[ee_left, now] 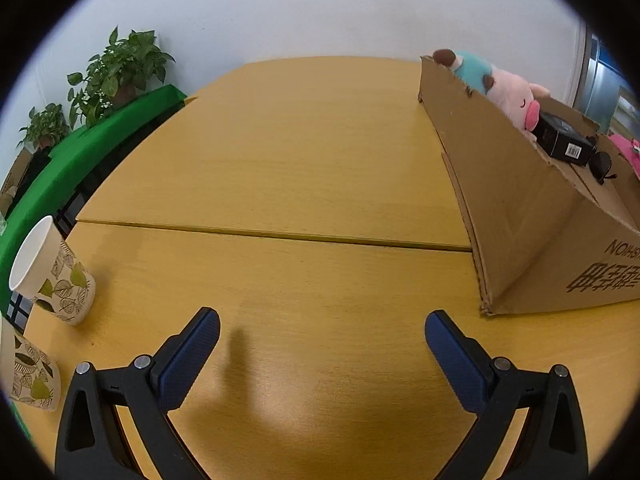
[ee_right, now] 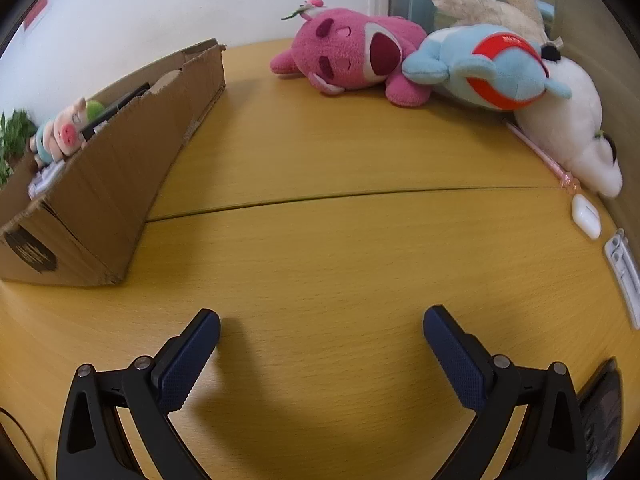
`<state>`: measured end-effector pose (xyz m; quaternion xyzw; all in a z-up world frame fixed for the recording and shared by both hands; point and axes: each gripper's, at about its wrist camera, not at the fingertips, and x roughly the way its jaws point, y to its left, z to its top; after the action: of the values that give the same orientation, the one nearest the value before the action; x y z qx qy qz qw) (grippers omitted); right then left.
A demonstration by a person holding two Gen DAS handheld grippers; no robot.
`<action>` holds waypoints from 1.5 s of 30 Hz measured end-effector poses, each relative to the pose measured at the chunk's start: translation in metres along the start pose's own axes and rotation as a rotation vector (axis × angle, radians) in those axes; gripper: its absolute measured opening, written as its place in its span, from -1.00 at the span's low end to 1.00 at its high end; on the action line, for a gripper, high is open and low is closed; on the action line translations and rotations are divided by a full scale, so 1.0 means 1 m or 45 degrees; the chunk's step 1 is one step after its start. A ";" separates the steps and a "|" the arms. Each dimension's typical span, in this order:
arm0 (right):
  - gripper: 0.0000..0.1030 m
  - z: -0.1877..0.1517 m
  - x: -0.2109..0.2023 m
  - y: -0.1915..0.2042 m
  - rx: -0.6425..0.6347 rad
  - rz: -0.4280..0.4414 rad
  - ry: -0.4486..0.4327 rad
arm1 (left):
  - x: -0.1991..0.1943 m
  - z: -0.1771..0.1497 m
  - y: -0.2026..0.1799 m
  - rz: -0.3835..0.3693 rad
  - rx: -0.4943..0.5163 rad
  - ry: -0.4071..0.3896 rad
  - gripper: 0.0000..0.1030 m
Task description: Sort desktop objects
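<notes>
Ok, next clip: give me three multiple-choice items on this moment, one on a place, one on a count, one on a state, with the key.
1. Where does the small pig plush lie?
A. inside the cardboard box
B. on the bare table
C. between the right tool's fingers

2. How many leaf-print paper cups show in the left wrist view?
A. one
B. two
C. four

3. How does the left tool stand?
A. shut on a cup
B. shut on nothing
C. open, holding nothing

Key: 1 A, the pig peeks over the box wall. 2 B, one cup by the table's left edge and a second nearer the camera. 3 C, the fingers are wide apart with only table between them.
</notes>
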<state>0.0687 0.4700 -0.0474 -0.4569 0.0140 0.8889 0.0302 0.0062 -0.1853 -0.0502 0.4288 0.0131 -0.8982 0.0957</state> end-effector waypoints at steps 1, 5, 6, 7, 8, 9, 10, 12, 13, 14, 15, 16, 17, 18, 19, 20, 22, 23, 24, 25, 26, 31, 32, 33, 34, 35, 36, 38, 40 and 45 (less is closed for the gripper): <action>1.00 0.000 -0.001 0.000 -0.018 0.014 -0.001 | 0.003 0.000 -0.002 -0.003 0.014 0.013 0.98; 1.00 0.008 0.002 -0.011 -0.026 0.030 0.007 | 0.010 0.001 0.000 -0.044 0.036 0.035 1.00; 1.00 0.013 0.004 -0.013 -0.031 0.035 0.013 | 0.012 0.001 0.003 -0.072 0.021 0.044 1.00; 1.00 0.016 0.006 -0.014 -0.040 0.040 0.015 | 0.014 0.002 0.006 -0.096 0.005 0.053 1.00; 1.00 0.020 0.008 -0.014 -0.055 0.049 0.018 | 0.015 0.004 0.008 -0.084 0.004 0.053 1.00; 1.00 0.023 0.009 -0.015 -0.068 0.059 0.021 | 0.016 0.005 0.011 -0.089 -0.003 0.054 1.00; 1.00 0.024 0.010 -0.017 -0.070 0.062 0.021 | 0.017 0.007 0.013 -0.087 -0.004 0.056 1.00; 1.00 0.031 0.014 -0.020 -0.041 0.042 0.023 | 0.019 0.011 0.017 -0.088 -0.005 0.058 1.00; 1.00 0.033 0.016 -0.023 -0.019 0.027 0.024 | 0.019 0.012 0.019 -0.090 -0.004 0.059 1.00; 1.00 0.035 0.017 -0.025 0.003 0.014 0.024 | 0.019 0.013 0.019 -0.092 -0.001 0.060 1.00; 1.00 0.036 0.018 -0.026 0.010 0.007 0.025 | 0.019 0.015 0.019 -0.091 0.002 0.061 1.00; 1.00 0.037 0.018 -0.024 0.011 0.002 0.026 | 0.018 0.015 0.018 -0.090 0.002 0.062 1.00; 1.00 0.037 0.018 -0.025 0.016 0.002 0.025 | 0.018 0.014 0.018 -0.091 0.002 0.062 1.00; 1.00 0.038 0.019 -0.026 0.017 0.003 0.025 | 0.019 0.016 0.018 -0.090 0.002 0.063 1.00; 1.00 0.039 0.019 -0.025 0.016 0.003 0.025 | 0.019 0.015 0.018 -0.089 0.003 0.063 1.00; 1.00 0.036 0.020 -0.025 0.016 0.004 0.020 | 0.019 0.015 0.017 -0.089 0.002 0.063 1.00; 1.00 0.035 0.021 -0.027 0.016 0.007 0.018 | 0.019 0.015 0.018 -0.089 0.002 0.064 1.00; 1.00 0.035 0.022 -0.027 0.016 0.007 0.017 | 0.019 0.015 0.017 -0.089 0.002 0.063 1.00; 1.00 0.034 0.022 -0.027 0.016 0.008 0.016 | 0.020 0.015 0.017 -0.089 0.003 0.063 1.00; 1.00 0.034 0.022 -0.027 0.016 0.008 0.015 | 0.020 0.015 0.017 -0.089 0.003 0.063 1.00; 1.00 0.034 0.022 -0.027 0.016 0.008 0.015 | 0.020 0.015 0.017 -0.089 0.002 0.063 1.00; 1.00 0.033 0.023 -0.027 0.016 0.010 0.013 | 0.020 0.015 0.017 -0.089 0.002 0.063 1.00; 1.00 0.033 0.023 -0.027 0.016 0.010 0.013 | 0.020 0.015 0.017 -0.089 0.002 0.063 1.00; 1.00 0.032 0.023 -0.028 0.016 0.011 0.012 | 0.020 0.015 0.017 -0.089 0.002 0.063 1.00; 1.00 0.032 0.023 -0.028 0.016 0.011 0.012 | 0.020 0.015 0.017 -0.089 0.002 0.063 1.00; 1.00 0.033 0.023 -0.027 0.016 0.011 0.012 | 0.020 0.015 0.017 -0.089 0.002 0.063 1.00; 1.00 0.032 0.024 -0.028 0.016 0.012 0.011 | 0.020 0.015 0.017 -0.089 0.002 0.063 1.00; 1.00 0.032 0.024 -0.028 0.016 0.012 0.011 | 0.020 0.015 0.017 -0.090 0.002 0.063 1.00; 1.00 0.032 0.024 -0.028 0.017 0.012 0.010 | 0.021 0.016 0.018 -0.089 0.002 0.063 1.00; 1.00 0.031 0.024 -0.027 0.016 0.013 0.010 | 0.021 0.016 0.017 -0.089 0.001 0.064 1.00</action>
<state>0.0315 0.4998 -0.0483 -0.4601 0.0219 0.8872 0.0286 -0.0156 -0.2071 -0.0553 0.4505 0.0300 -0.8900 0.0636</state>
